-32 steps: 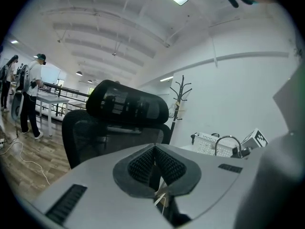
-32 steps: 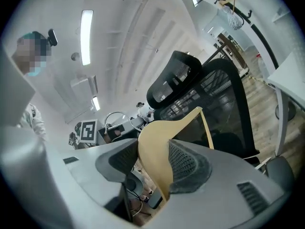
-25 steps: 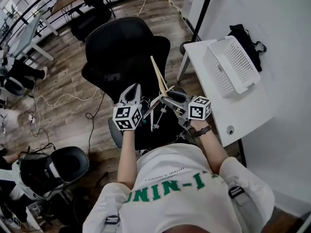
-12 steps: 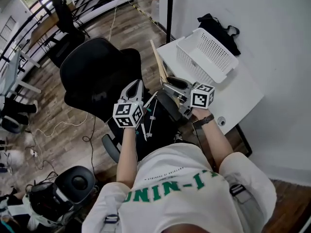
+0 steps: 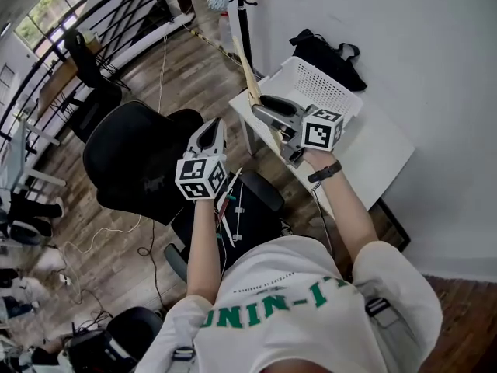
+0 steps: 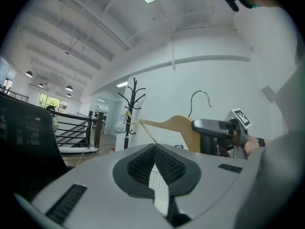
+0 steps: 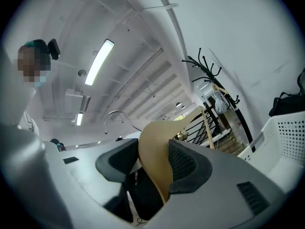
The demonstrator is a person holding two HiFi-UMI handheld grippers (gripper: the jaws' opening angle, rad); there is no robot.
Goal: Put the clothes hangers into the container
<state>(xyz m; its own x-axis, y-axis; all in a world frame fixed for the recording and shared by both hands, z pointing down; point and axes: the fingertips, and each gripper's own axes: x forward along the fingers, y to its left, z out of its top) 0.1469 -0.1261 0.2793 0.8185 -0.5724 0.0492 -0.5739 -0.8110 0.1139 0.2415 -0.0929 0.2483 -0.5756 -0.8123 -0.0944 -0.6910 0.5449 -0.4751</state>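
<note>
My right gripper is shut on the neck of a wooden clothes hanger. The hanger's arm slants up past the left rim of the white perforated basket, which stands on a white table. In the right gripper view the hanger is pinched between the pads, its metal hook curls left, and the basket lies to the right. My left gripper is shut and empty, left of the right one. In its own view the left gripper points at the hanger.
More hangers lie on a black seat below my arms. A black office chair stands to the left. A black bag sits behind the basket against the wall. A coat rack stands beyond the table's corner.
Both grippers have risen and swung toward the table and basket, the right one carrying the hanger. The chair has slid away to the lower left of the head view.
</note>
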